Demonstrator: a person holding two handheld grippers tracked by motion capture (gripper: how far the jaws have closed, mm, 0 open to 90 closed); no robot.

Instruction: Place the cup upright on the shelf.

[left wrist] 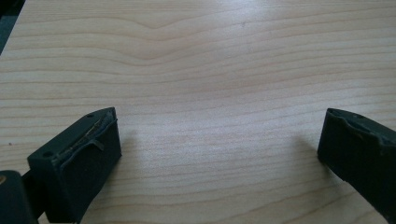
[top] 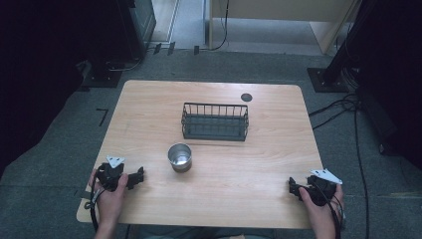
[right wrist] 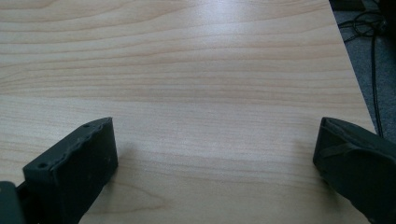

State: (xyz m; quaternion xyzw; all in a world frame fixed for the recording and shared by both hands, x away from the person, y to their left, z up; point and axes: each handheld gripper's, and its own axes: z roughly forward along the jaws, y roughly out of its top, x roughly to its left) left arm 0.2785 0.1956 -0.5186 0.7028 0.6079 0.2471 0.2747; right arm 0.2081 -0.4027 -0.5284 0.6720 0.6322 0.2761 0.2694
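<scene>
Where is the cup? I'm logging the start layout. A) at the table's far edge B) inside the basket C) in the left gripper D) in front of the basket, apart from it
D: the cup stands on the table nearer the person than the basket, a gap between them.

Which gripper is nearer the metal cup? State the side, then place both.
Left. The left gripper rests at the table's near left, just left of the metal cup. The right gripper sits at the near right corner, much farther off. Both are open.
</scene>
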